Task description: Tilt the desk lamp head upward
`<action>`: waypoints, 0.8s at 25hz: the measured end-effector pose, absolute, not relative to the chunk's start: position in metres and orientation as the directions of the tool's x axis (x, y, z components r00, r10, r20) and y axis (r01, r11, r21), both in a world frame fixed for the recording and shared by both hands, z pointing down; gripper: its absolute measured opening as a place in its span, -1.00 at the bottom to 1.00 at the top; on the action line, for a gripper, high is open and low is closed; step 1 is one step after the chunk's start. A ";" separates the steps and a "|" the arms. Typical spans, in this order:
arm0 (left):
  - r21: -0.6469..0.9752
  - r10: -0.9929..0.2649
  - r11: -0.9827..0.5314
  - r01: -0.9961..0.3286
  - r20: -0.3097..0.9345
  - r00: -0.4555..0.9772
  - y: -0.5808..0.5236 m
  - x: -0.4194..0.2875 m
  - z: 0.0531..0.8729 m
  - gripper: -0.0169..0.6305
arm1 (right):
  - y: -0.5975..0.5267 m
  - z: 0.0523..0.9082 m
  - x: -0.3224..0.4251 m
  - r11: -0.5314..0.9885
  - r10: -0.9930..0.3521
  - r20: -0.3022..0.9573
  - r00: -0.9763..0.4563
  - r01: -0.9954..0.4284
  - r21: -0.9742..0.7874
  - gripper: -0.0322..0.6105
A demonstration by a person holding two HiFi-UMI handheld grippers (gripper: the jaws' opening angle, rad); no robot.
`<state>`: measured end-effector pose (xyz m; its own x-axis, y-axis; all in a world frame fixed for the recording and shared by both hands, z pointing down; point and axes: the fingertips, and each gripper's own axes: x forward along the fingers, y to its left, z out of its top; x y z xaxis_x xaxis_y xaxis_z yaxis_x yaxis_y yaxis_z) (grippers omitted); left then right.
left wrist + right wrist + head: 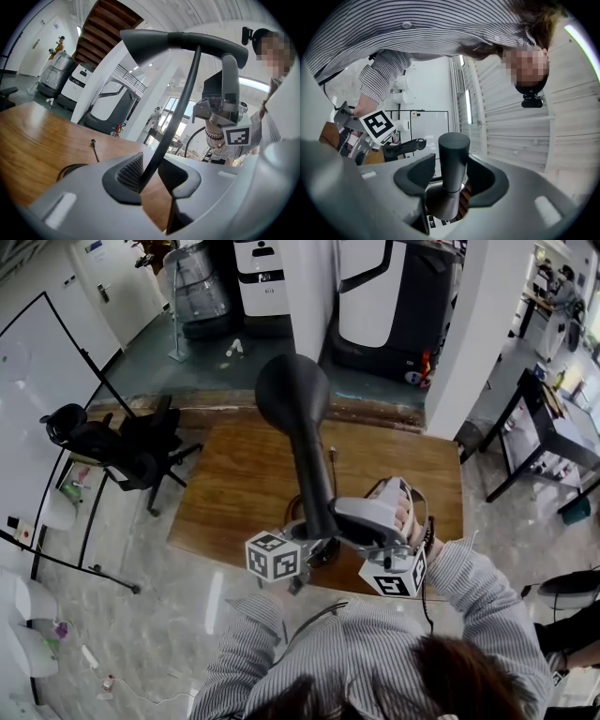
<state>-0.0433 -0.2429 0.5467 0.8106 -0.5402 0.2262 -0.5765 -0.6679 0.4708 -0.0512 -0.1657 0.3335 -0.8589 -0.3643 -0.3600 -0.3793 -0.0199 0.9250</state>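
A dark desk lamp stands near the front edge of the wooden table (234, 484). Its long head (292, 399) points away from me; in the left gripper view the head (178, 40) lies level, high up. The thin lamp arm (180, 108) slants down between the jaws of my left gripper (149, 176), which is shut on it low down, by the round base (70, 168). My right gripper (450, 176) is shut on the cylindrical rear end (453, 154) of the lamp head. In the head view the left gripper (300, 554) and right gripper (352, 526) sit close together at the lamp.
A loose cable (95, 149) lies on the wood beyond the lamp. A black office chair (122, 446) stands left of the table and a black side table (553, 427) at the right. Large machines (394, 296) stand behind the far edge.
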 end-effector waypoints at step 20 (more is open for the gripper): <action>0.475 -0.538 -0.673 -0.567 0.211 0.816 -0.243 -0.043 0.545 -0.64 | -0.165 0.353 -0.052 -0.050 -0.419 -0.379 -0.825 -0.395 0.917 -0.27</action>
